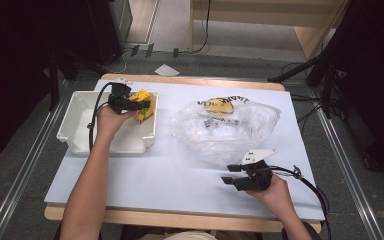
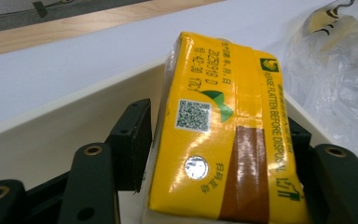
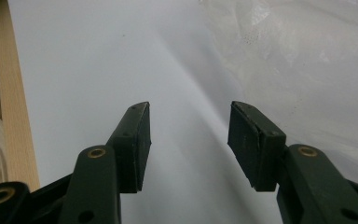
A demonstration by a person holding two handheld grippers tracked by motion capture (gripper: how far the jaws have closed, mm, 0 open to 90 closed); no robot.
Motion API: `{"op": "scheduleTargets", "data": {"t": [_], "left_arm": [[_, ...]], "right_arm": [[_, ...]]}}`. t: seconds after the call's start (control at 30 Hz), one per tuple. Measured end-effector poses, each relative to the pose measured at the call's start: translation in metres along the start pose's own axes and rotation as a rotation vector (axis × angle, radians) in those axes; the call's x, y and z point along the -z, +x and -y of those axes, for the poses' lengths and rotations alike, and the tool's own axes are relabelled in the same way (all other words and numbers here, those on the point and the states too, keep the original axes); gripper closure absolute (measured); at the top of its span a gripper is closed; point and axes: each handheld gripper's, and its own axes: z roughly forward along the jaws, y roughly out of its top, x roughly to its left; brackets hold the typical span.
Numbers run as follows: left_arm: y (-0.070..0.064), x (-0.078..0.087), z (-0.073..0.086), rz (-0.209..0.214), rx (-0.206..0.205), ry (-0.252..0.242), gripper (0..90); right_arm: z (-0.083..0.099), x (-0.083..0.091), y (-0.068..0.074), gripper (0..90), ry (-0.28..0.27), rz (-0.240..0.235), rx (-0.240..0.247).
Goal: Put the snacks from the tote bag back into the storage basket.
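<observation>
Drink carton, yellow, sits clamped between the jaws of the left gripper, held over the right end of the white bin and not yet set down. The right gripper rests wide open and empty near the clear plastic bag. One yellow item remains in the bag, so unpacking looks partway done.
</observation>
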Motion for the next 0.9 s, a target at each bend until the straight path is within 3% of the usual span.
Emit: {"op": "scheduleTargets", "data": {"t": [0.47,0.67,0.9], "left_arm": [[-0.002,0.019,-0.007,0.020,0.027,-0.008,42.5],[-0.003,0.032,-0.009,0.007,0.055,-0.008,42.7],[-0.007,0.048,-0.010,-0.008,0.048,-0.009,42.5]], "right_arm": [[0.001,-0.002,0.001,49.4,0.019,-0.007,-0.011],[0.001,-0.001,0.001,49.4,0.014,-0.005,-0.006],[0.000,-0.001,0.000,49.4,0.013,-0.007,-0.008]]}}
